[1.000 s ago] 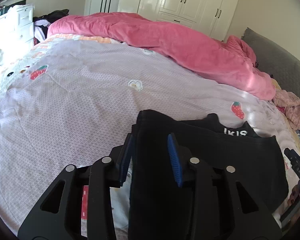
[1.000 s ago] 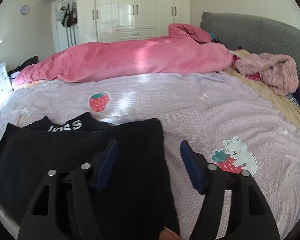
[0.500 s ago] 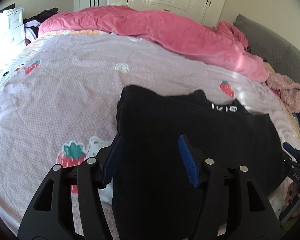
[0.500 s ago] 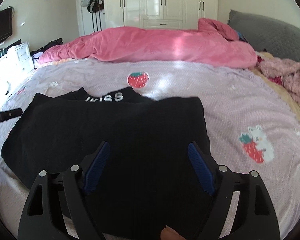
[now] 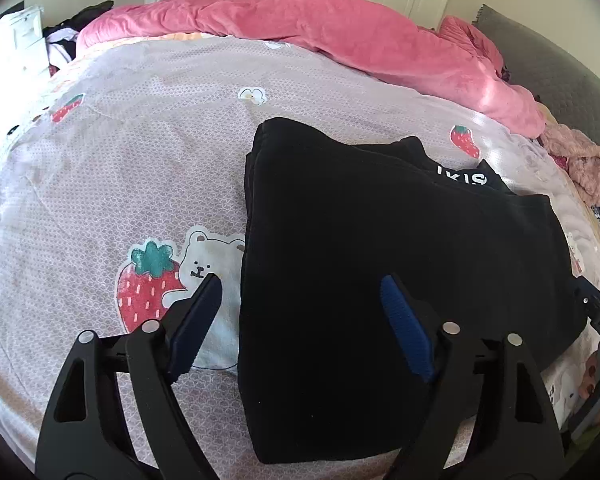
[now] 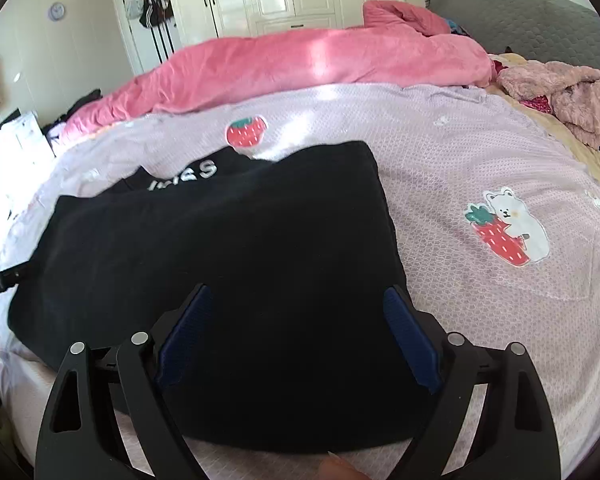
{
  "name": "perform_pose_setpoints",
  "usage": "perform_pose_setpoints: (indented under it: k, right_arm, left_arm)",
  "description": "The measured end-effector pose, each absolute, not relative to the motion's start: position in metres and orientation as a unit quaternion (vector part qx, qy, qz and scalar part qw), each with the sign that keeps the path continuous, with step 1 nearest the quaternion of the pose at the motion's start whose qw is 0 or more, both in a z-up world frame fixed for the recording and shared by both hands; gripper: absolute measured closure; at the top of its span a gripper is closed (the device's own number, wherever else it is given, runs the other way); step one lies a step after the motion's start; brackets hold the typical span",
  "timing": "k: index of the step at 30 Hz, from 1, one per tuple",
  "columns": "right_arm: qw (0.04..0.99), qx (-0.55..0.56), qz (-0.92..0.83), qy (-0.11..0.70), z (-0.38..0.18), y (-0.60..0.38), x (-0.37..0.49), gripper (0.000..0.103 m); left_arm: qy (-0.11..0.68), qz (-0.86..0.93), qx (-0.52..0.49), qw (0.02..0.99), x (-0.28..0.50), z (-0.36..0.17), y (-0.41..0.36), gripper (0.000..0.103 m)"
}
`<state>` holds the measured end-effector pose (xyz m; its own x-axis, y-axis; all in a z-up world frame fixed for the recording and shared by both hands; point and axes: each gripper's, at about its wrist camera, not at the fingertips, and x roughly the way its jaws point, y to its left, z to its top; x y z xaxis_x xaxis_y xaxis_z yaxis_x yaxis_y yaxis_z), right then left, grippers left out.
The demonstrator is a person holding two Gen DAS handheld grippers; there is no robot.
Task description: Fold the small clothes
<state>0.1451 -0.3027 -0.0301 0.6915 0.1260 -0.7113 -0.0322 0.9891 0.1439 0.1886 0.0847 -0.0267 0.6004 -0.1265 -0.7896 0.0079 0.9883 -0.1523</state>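
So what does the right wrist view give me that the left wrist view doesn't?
Right wrist only: a wall clock, bags hanging on the wardrobe door, the right gripper, jaws opening over the black garment.

Left wrist only: a flower print on the bedspread, the left gripper, jaws opening astride the garment's edge.

Both: the garment, pink duvet, fuzzy pink clothing.

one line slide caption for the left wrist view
Left gripper, jaws opening, above the left edge of a folded black garment lying on a strawberry-print bedspread.
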Motion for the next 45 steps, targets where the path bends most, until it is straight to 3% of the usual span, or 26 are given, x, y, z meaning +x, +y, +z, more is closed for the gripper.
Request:
perform_pose_setpoints:
  k: [9,45]
  right_arm:
    - [0.933,0.080,0.045,0.349,-0.007,-0.300,0.124,0.012]
    - [0.927,0.001,0.166,0.336,0.019,-0.161,0.090,0.009]
  left_arm:
    - [0.435,-0.043,-0.059,0.897,0.181,-0.009,0.083,0.010]
    - [0.370,0.006,-0.082,0.925,0.161,0.044,0.135,0.009]
